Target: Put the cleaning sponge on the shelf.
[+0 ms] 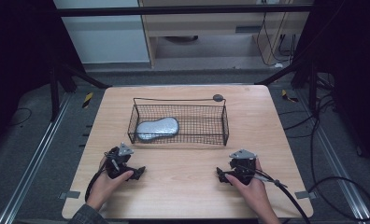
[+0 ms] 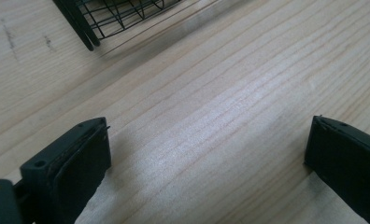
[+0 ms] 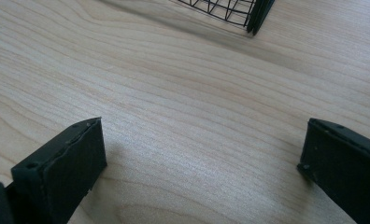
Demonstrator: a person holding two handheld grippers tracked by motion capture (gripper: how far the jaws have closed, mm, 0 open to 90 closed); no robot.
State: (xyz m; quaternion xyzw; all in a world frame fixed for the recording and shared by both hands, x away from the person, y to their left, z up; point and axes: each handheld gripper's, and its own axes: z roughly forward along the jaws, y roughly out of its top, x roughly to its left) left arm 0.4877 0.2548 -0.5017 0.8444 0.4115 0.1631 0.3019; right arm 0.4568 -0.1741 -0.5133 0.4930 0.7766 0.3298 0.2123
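Observation:
A black wire basket (image 1: 225, 122) stands in the middle of the wooden table (image 1: 183, 163). Inside it, at its left end, lies a silvery grey peanut-shaped pouch (image 1: 157, 127). My left gripper (image 1: 135, 171) rests near the front left of the table, held by a hand, with its jaws wide open over bare wood (image 2: 209, 135). My right gripper (image 1: 222, 176) sits at the front right, also open with nothing between its jaws (image 3: 202, 128). A corner of the basket (image 2: 93, 21) shows ahead in the left gripper view, and another corner of the basket (image 3: 254, 13) in the right gripper view.
A small dark round disc (image 1: 217, 97) sits at the basket's back right corner. A black cable (image 1: 286, 191) trails from the right gripper off the table's front right. Bare wood lies between the two grippers and the basket. Cables and metal rails (image 1: 38, 154) run on the floor around.

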